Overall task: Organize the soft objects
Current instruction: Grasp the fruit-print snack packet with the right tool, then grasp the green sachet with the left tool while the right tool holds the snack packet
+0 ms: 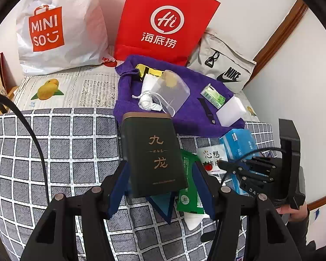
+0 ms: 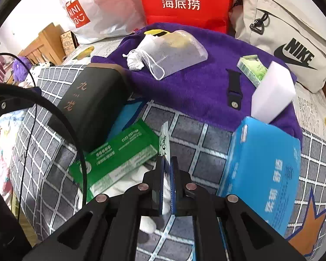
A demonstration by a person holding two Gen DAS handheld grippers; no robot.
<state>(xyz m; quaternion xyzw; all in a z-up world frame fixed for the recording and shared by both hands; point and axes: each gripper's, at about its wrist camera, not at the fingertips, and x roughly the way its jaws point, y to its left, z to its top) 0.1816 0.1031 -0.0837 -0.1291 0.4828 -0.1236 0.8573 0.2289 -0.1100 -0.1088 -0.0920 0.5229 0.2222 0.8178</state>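
Note:
My left gripper [image 1: 160, 187] stands open, its fingers either side of a dark green tin [image 1: 153, 154] that rests on the grey checked quilt [image 1: 65, 152]; whether they touch it is unclear. My right gripper [image 2: 167, 174] is shut on a small white sachet [image 2: 165, 141], held edge-on above the quilt [image 2: 195, 134]. A green packet [image 2: 119, 154] lies left of it, a blue tissue pack [image 2: 265, 165] right. A purple towel [image 2: 195, 87] behind holds a mesh pouch [image 2: 173, 50], a white sponge block [image 2: 271, 93], a small green box [image 2: 252, 67] and a black strap [image 2: 233, 89].
A white MINISO bag [image 1: 58, 28], a red paper bag [image 1: 163, 21] and a beige Nike bag [image 1: 226, 65] stand along the wall behind the towel. A black cable [image 2: 54, 130] loops at the left. Wooden furniture [image 2: 43, 43] stands far left.

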